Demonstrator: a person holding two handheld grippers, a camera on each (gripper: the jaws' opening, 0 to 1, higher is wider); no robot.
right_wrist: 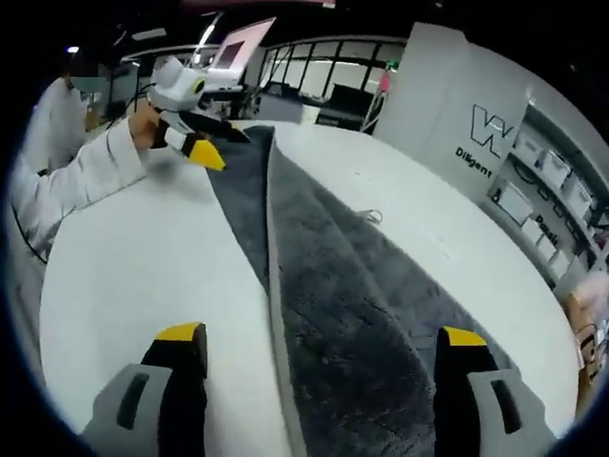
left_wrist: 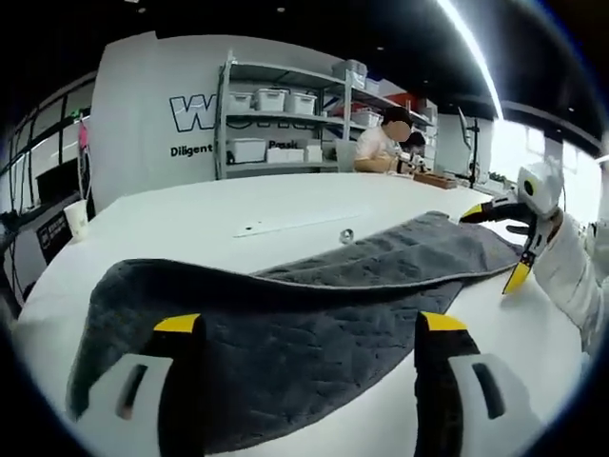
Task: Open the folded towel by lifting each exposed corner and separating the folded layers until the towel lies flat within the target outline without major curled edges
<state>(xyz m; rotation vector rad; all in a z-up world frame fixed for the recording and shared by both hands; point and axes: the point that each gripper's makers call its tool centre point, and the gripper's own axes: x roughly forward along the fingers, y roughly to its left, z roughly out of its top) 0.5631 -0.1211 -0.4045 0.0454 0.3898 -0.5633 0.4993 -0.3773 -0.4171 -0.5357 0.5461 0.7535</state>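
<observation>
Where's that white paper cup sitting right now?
In the left gripper view, the paper cup stands at the far left edge of the white table, well apart from the grey towel.

White wall panel (left_wrist: 157, 114) bears a large outlined "W" logo, cut off by shelving, with "Diligent" in black beneath it.

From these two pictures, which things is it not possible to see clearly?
- Left gripper view: the towel's near edge is cut off behind the left gripper's own fingers.
- Left gripper view: the right gripper sits at the towel's far end; whether it pinches the cloth is too small to tell.
- Left gripper view: the wall lettering is hidden partly by the shelf rack.
- Right gripper view: no target outline is discernible on the table.
</observation>
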